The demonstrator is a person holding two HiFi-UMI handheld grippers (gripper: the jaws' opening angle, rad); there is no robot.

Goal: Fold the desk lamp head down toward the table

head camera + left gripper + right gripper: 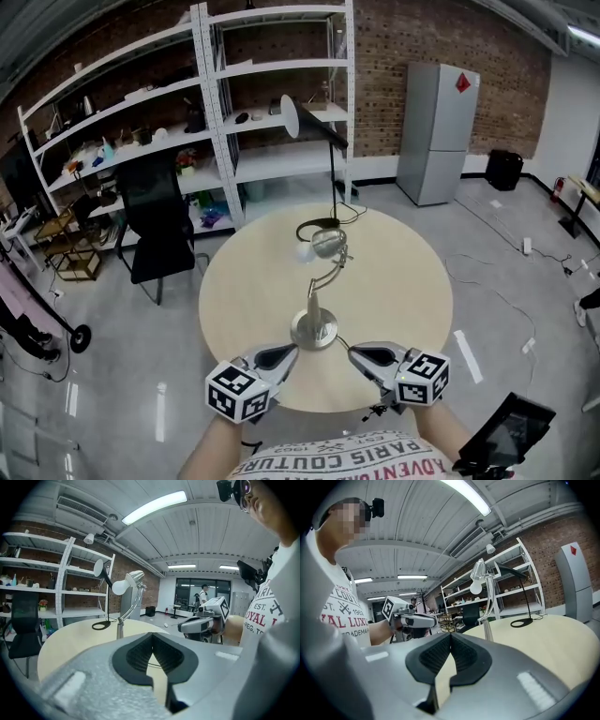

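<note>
A silver desk lamp [314, 328] stands near the front of the round beige table [403, 281]. Its curved neck rises to a head [329, 244] with a white bulb [306, 251]. My left gripper [288, 352] is just left of the lamp's base and my right gripper [355, 352] just right of it; both are shut and hold nothing. The left gripper view shows the lamp head [132, 578] upright, past the shut left gripper [152, 645], with the right gripper [201, 623] opposite. The right gripper view shows the lamp head [479, 570] beyond the shut right gripper [450, 641].
A black lamp with a white shade [291, 117] stands at the table's far edge on a ring base [319, 228]. Behind the table are white shelves [225, 103], a black chair [159, 225] and a grey fridge [439, 131]. Cables lie on the floor at the right.
</note>
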